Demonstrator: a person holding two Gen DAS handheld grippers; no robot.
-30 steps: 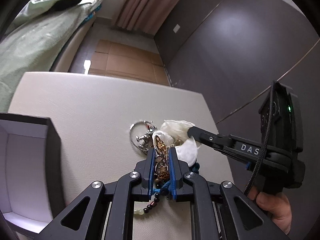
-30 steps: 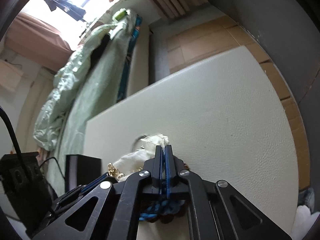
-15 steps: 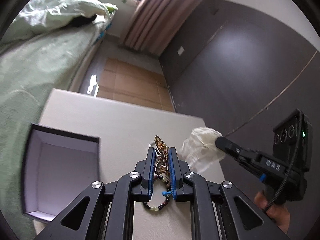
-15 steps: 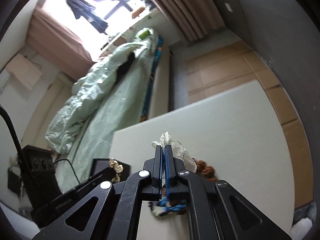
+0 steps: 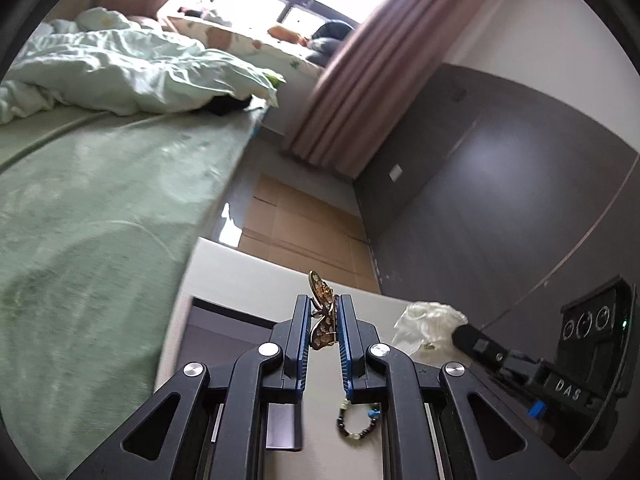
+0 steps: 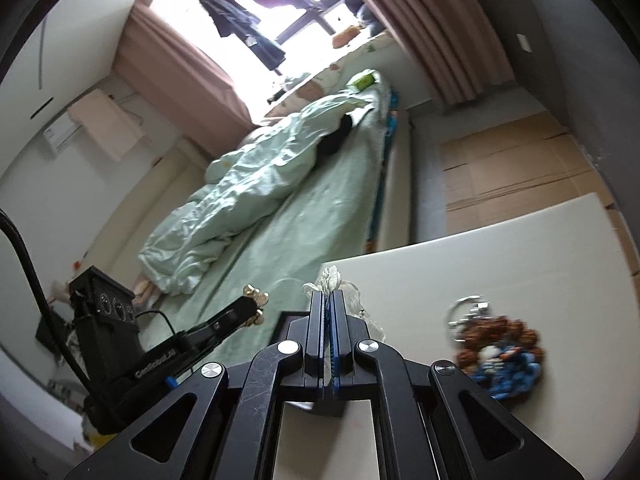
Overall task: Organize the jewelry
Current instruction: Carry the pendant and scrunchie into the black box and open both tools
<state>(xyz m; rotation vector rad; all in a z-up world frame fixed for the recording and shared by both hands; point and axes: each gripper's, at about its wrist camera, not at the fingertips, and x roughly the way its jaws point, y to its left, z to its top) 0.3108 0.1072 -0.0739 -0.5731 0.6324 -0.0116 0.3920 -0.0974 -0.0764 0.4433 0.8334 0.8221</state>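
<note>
Your left gripper (image 5: 324,320) has its jaws clamped on a gold butterfly ornament (image 5: 322,312), which stands upright between the blue pads and pokes out past their tips. Below those jaws, a dark beaded bracelet (image 5: 357,424) with pale beads lies on the white bench (image 5: 256,276). Just beyond and under the left jaw sits a dark open box (image 5: 224,320); its inside is mostly hidden by the gripper.

Your right gripper (image 6: 328,312) has its jaws pressed together on a thin white sheer pouch (image 6: 330,280), whose gathered top sticks out above the tips while the rest hangs off to the right of them. In the left wrist view that pouch (image 5: 424,320) shows to the right of the left jaws, held at the tip of the right gripper (image 5: 460,332).

To the right of the right jaws, on the bench, lies a pile of brown beads and blue cord (image 6: 500,352), with a silver key ring (image 6: 468,312) touching its far side. A green-covered bed (image 6: 280,220) runs alongside the bench.
</note>
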